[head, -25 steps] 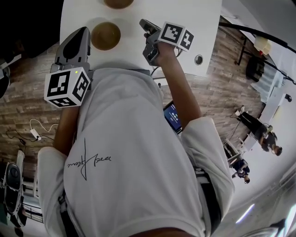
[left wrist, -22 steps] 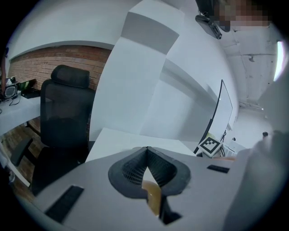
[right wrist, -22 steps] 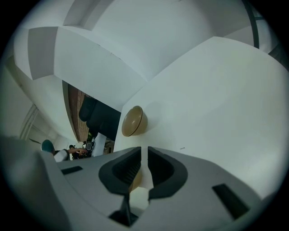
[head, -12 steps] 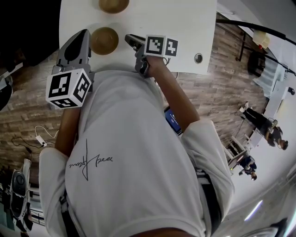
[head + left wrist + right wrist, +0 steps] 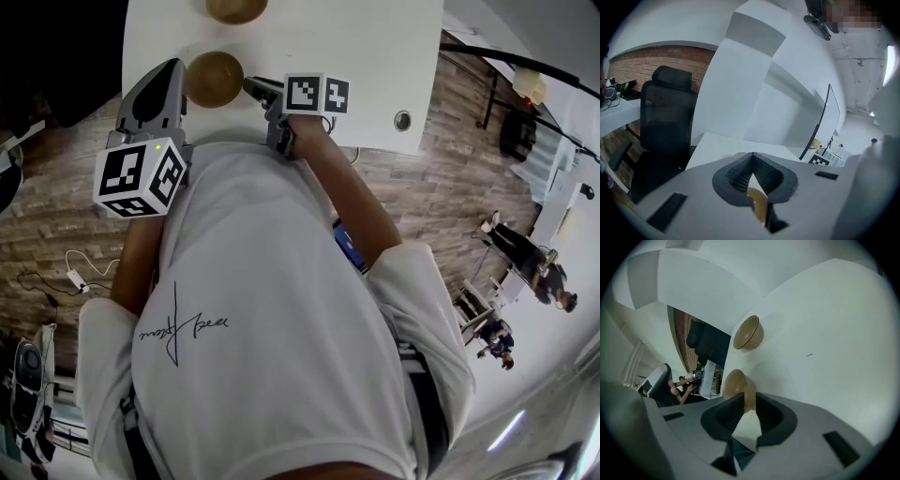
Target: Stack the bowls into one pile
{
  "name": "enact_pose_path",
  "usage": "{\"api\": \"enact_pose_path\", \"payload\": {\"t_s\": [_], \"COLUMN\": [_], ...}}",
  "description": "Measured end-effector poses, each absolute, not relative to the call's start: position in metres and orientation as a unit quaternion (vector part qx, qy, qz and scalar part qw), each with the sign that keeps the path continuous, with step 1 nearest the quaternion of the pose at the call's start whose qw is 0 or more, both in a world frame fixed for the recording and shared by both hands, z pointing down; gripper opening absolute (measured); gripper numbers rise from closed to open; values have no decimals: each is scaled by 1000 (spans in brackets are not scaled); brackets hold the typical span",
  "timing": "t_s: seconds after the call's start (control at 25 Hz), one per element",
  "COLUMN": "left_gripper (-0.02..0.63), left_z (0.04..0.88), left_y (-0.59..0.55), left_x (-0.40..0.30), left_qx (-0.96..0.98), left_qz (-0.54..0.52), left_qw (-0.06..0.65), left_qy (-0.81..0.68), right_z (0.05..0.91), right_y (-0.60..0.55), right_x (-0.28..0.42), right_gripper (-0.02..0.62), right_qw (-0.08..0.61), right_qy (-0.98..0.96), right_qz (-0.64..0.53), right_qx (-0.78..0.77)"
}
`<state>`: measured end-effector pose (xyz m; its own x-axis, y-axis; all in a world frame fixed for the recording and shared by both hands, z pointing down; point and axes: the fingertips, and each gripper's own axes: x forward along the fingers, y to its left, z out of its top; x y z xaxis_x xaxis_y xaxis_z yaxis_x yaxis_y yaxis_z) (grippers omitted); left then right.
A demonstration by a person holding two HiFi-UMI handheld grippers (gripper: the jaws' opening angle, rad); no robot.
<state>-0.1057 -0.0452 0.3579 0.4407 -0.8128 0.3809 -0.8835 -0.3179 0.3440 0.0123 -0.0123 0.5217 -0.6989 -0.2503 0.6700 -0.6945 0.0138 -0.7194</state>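
At the worktop's (image 5: 375, 47) near edge, the right hand-held gripper (image 5: 749, 399) lines up on the near bowl (image 5: 736, 385).
Its jaws stand apart with the brown rim just beyond their tips, likely ready to pinch and carry it to the far bowl (image 5: 747, 333), which is well apart. The left hand-held gripper (image 5: 752, 157), clenched on nothing, is held just left of the near bowl.

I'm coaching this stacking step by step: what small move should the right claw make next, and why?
Probably nudge the right claw forward so the rim of the near bowl sits well between its jaws, ready to close. The jaws stand apart with that rim only at their tips, unclamped, and the far bowl sits separately on the white table.
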Motion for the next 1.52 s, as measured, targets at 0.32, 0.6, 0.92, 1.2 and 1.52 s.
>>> {"api": "enact_pose_path", "payload": {"t_s": [0.32,0.6,0.92,1.2,1.52], "left_gripper": [3,3,3,3,3], "left_z": [358,358,360,362,363], "left_y": [-43,-39,-36,-33,-31], "left_x": [-110,-112,-112,-111,-112], "left_qx": [803,801,798,796,795], "left_qz": [67,65,66,68,67], "left_qw": [258,259,262,266,269], "left_qy": [-532,-536,-538,-539,-540], "right_z": [528,528,533,532,531], "right_y": [-12,-11,-9,-10,-11], "right_x": [3,-2,-2,-2,-1], "right_gripper": [81,79,48,31,26], "right_qw": [185,185,187,174,159], "right_qy": [-680,-678,-670,-662,-652], "right_qz": [627,633,639,652,667], "right_qx": [332,325,328,327,324]}}
